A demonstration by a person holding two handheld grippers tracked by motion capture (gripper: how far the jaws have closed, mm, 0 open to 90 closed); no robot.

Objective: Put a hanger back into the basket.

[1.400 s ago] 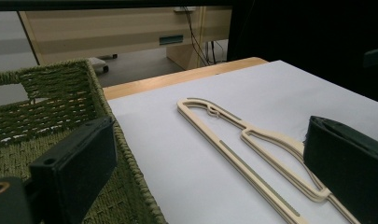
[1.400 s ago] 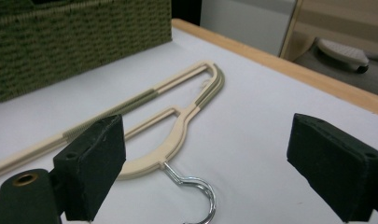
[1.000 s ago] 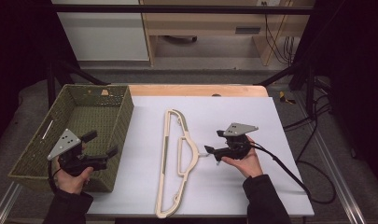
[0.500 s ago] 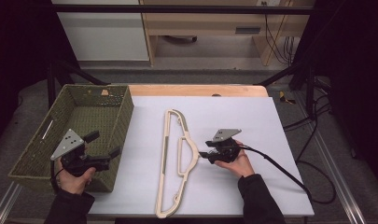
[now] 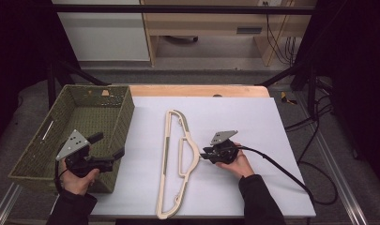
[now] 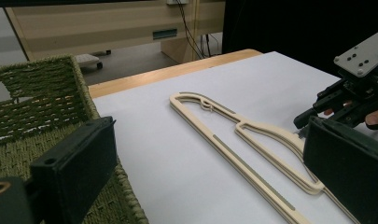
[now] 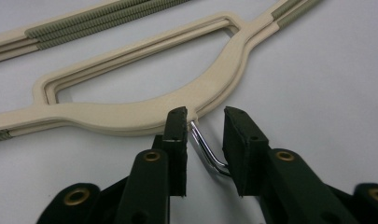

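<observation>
A stack of cream hangers [image 5: 167,154] lies lengthwise on the white table, its metal hook [image 7: 206,153] sticking out toward my right gripper [image 5: 204,154]. In the right gripper view the right gripper [image 7: 205,117] has its jaws low on either side of the hook. They have just been closing, and a narrow gap still shows on each side of the wire. The hangers' curved cream neck [image 7: 130,116] lies just beyond the tips. My left gripper [image 5: 108,145] hovers open by the green basket's [image 5: 125,112] right wall, holding nothing.
The woven green basket [image 6: 37,102] stands at the table's left edge. From the right gripper a black cable [image 5: 281,171] trails across the table's right side. Behind the table's wooden back edge [image 5: 197,90] are a floor and cabinets.
My right gripper has come down and slid left to the hangers' hook, and its jaws have narrowed around it. The left gripper has stayed put.
</observation>
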